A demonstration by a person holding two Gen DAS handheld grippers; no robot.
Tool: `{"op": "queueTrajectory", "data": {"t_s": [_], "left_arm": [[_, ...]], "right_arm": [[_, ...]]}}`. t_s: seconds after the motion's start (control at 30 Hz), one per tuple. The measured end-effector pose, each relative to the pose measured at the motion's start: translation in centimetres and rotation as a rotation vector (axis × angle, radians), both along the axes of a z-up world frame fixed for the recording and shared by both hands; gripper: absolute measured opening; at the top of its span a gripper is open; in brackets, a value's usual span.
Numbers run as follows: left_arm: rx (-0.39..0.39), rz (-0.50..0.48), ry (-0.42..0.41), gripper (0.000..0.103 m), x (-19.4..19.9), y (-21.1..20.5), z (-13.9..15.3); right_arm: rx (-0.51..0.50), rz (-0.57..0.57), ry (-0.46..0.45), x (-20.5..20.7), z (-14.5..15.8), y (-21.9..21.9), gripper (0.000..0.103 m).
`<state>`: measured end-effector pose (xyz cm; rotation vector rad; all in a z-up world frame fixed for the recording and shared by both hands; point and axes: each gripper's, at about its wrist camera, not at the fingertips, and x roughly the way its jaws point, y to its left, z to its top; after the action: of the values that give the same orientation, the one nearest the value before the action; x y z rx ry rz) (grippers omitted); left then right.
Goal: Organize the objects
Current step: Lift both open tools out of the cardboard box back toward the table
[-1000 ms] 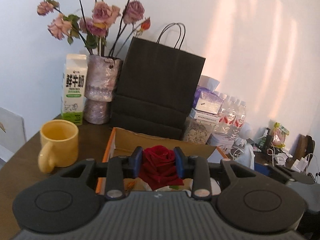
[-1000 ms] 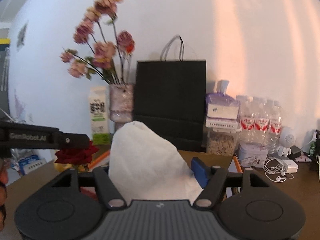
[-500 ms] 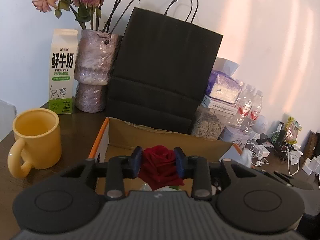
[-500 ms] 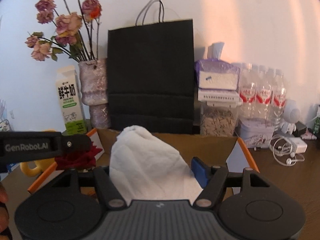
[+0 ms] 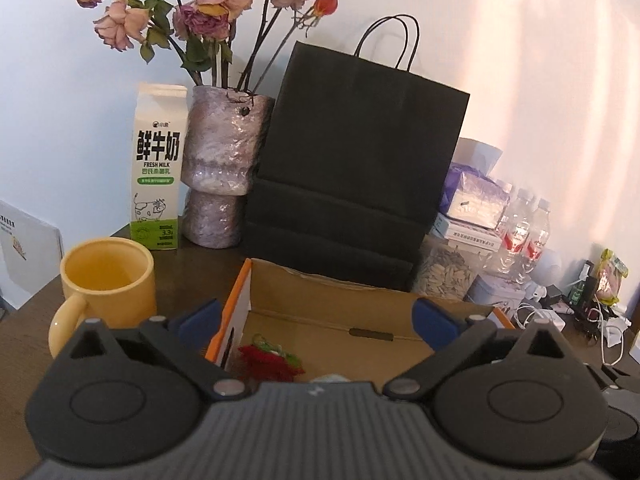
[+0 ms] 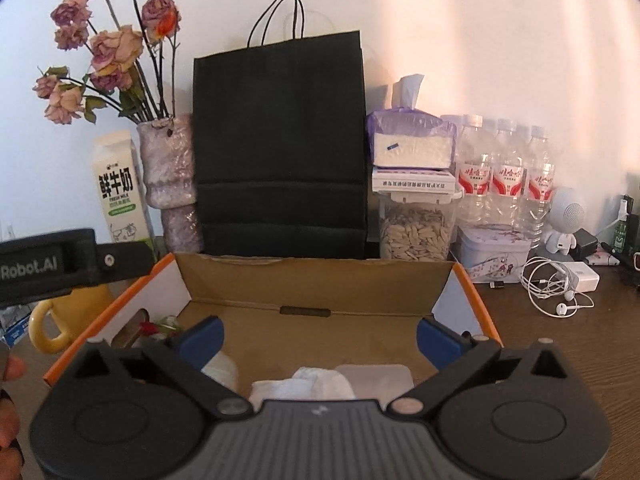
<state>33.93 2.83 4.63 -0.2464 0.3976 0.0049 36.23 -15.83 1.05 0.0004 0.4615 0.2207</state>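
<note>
My left gripper (image 5: 318,316) hangs over the left end of an orange-edged cardboard box (image 5: 340,304), its jaws opening wide with nothing between them. A red rose (image 5: 268,362) lies on the box floor below it. My right gripper (image 6: 320,340) is over the same box (image 6: 312,284), jaws also opening wide and empty. A crumpled white cloth (image 6: 316,384) rests in the box just beneath it, partly hidden by the gripper body. In the right wrist view the rose (image 6: 150,327) lies in the box's left corner, and the left gripper's body (image 6: 48,264) reaches in from the left edge.
A yellow mug (image 5: 108,280) stands left of the box. Behind it are a milk carton (image 5: 158,168), a vase of dried roses (image 5: 224,168) and a black paper bag (image 5: 360,160). A seed jar (image 6: 416,232), water bottles (image 6: 508,176) and earphones (image 6: 560,292) crowd the right.
Both grippers opened wide. The rose dropped from the left jaws into the box, and the white cloth dropped from the right jaws into the box. Both hands came closer to the box.
</note>
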Motion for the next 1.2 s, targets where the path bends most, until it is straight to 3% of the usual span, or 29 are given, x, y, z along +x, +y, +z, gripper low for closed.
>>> {"op": "queueTrajectory", "data": {"t_s": [0.23,0.43,0.63,0.97,1.2], "left_arm": [[-0.006,-0.022,-0.043,0.103,-3.5,0.5,1.4],[-0.013,-0.044,-0.056,0.103,-7.5,1.0,2.2],[-0.015,-0.038,-0.054,0.103,-12.0,1.9,2.0],[0.028,-0.003,0.062,0.103,-17.2,3.2,-1.4],[0.024,0.025,0.125,0.103,-19.1,4.0,-2.9]], "right_arm": [[0.039,0.003,-0.057,-3.2,2.0,-1.7,0.103],[0.059,0.02,-0.149,-8.5,4.0,-4.0,0.103],[0.037,0.022,-0.177,-13.5,4.0,-6.2,0.103],[-0.079,0.031,-0.02,-17.7,-1.3,-8.8,0.103],[-0.077,0.044,0.067,-16.1,-3.8,-9.3,0.096]]}}
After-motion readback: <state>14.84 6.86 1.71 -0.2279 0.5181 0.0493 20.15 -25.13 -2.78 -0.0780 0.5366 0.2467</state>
